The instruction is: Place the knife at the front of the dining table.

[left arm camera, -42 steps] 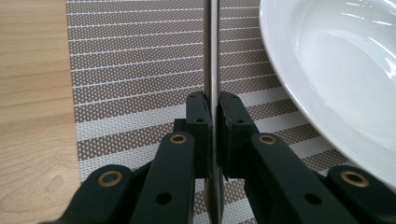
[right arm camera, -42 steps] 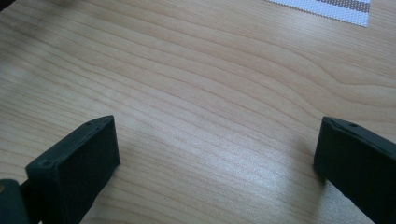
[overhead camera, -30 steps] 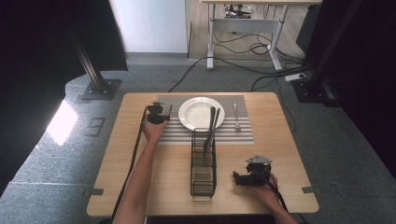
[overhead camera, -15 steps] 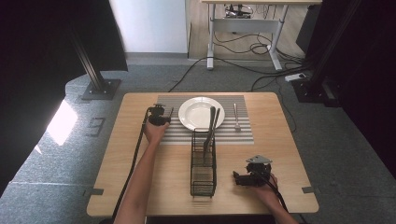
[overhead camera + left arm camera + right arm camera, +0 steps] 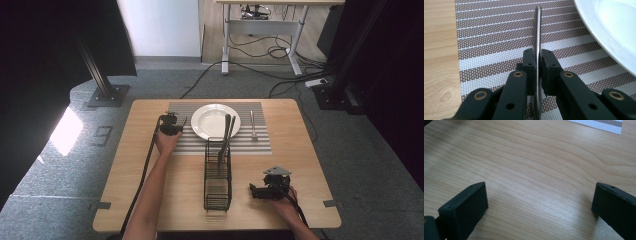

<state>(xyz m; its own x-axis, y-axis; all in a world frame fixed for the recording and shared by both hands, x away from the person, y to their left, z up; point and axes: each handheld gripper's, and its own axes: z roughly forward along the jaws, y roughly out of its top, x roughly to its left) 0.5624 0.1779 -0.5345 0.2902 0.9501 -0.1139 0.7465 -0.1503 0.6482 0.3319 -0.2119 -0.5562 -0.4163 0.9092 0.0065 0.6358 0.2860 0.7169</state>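
A slim silver utensil (image 5: 537, 37), probably a knife, lies edge-up over the striped placemat (image 5: 494, 37).

The table (image 5: 150, 200) is pale wood with a fine grain. On it lies a placemat (image 5: 499, 37) striped brown and white in a dotted weave, bearing a plain white plate (image 5: 614, 32). The left hand-held gripper (image 5: 537, 60) is black with brass-coloured rivets and grips a silver-grey utensil (image 5: 538, 30). The rack (image 5: 218, 175) is black wire.
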